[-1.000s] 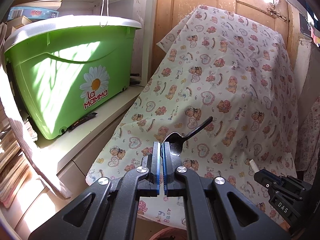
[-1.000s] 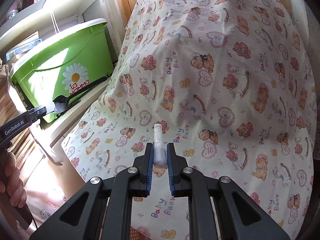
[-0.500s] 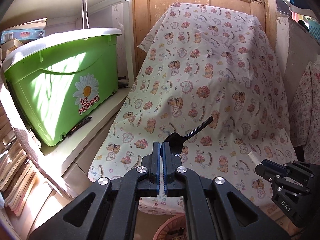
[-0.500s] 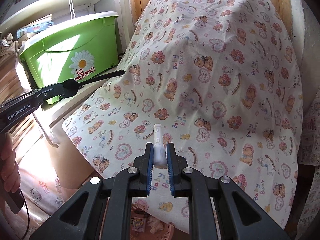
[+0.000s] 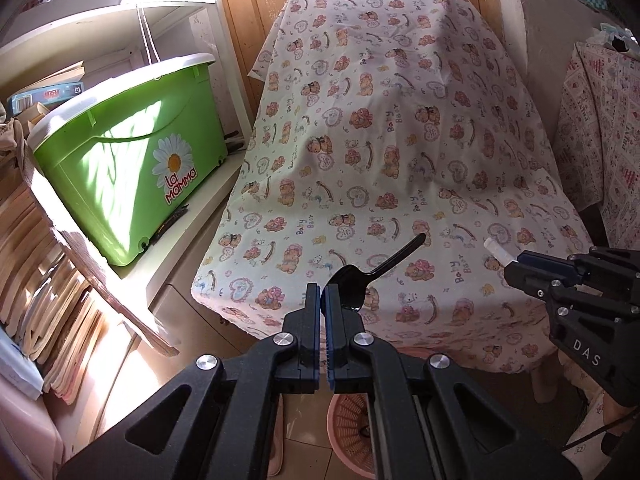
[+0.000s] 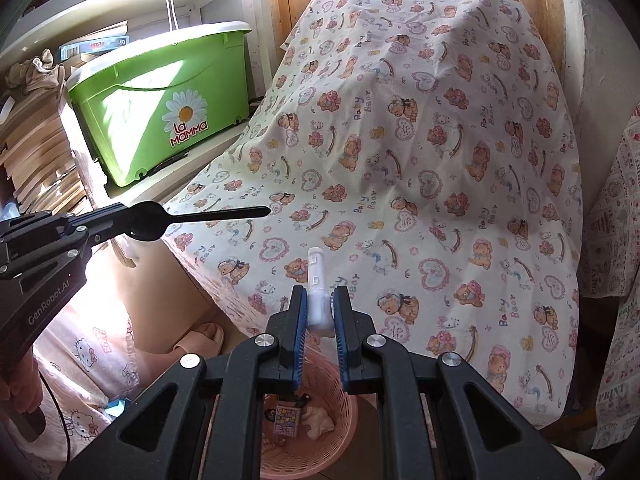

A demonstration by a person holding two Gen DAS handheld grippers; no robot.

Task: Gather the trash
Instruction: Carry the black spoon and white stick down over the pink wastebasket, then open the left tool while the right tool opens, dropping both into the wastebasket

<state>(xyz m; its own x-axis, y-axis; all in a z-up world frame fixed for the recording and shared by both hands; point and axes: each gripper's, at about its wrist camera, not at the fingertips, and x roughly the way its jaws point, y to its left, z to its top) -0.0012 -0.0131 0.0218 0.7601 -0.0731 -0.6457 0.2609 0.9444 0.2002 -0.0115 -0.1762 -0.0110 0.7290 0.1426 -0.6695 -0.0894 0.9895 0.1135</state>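
Both my grippers have pulled back from the bear-print cloth (image 5: 400, 128); pink basket (image 6: 332, 396) now below them. Left gripper (image 5: 322, 300) pinches black spoon (image 5: 360, 280); right gripper (image 6: 319, 308) clamps white tube (image 6: 316, 280). Green bin (image 5: 132, 160) left reads "La Mamma".

- Black plastic spoon (image 5: 374, 276), glossy.
- White plastic tube (image 6: 317, 296).
- Cream cloth (image 5: 400, 152) printed with brown teddy bears, pink hearts and lilac "Baby Bear" lettering.
- Bright green bin (image 5: 132, 168) with pale lid, white daisy with yellow centre, red "la Mamma" lettering.
- Pink woven basket (image 6: 320, 412).
- Black gripper arms with blue finger pads (image 6: 298, 332).
- Orange-brown wooden door (image 5: 240, 20).
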